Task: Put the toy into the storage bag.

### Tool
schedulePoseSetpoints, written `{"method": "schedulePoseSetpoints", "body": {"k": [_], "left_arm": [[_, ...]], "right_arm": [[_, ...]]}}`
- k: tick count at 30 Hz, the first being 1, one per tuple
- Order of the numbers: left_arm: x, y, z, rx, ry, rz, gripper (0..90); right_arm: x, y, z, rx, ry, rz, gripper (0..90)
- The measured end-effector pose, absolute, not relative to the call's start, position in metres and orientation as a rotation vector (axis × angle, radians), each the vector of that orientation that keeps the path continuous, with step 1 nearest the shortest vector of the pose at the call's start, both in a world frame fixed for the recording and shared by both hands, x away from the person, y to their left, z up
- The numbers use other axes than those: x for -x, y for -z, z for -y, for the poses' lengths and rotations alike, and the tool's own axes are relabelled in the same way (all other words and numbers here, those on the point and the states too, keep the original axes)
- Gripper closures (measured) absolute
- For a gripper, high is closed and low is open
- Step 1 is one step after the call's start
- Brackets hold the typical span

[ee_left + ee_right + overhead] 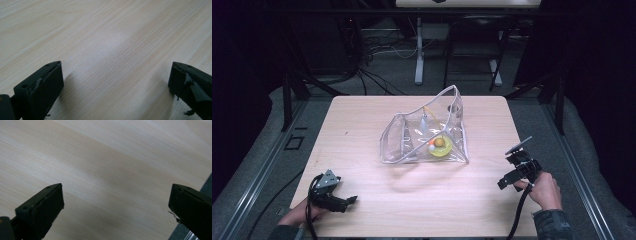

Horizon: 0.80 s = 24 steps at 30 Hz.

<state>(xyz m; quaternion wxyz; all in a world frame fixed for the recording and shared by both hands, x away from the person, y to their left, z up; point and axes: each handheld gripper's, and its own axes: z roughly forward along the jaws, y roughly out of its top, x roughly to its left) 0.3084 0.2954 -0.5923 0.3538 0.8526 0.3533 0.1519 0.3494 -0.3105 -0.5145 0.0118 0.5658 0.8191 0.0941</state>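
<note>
A clear plastic zip pouch [424, 132] stands open in the middle of the light wooden table [362, 115]. Inside it lie a yellow ring-shaped item [439, 150] with a brownish ball on it, a small white-and-orange piece [431, 148] and a pale stick. My left gripper [346, 201] rests low at the front left of the table, held by a hand, jaws wide open over bare wood [112, 50]. At the front right edge, my right gripper [508, 182] is also open, with only tabletop [100, 165] between its jaws. Both grippers are well clear of the pouch.
A dark floor with cables [382, 50] and white stand legs [419, 65] lies beyond the table's far edge. Black frame posts [287, 95] stand at the left and right. The table's right edge [202, 187] is close to my right gripper.
</note>
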Motion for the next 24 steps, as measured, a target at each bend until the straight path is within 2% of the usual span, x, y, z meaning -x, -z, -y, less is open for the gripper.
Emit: {"method": "schedulePoseSetpoints", "body": {"k": [18,24], "left_arm": [[-0.308,0.592,-0.295,-2.201,-0.39,-0.918,0.1],[-0.308,0.593,-0.295,-2.201,-0.389,-0.918,0.1]], "right_arm": [[-0.327,0.559,0.308,-1.69,-0.169,-2.55,0.0],[-0.316,0.562,0.309,-1.678,-0.303,-2.475,0.0]]}}
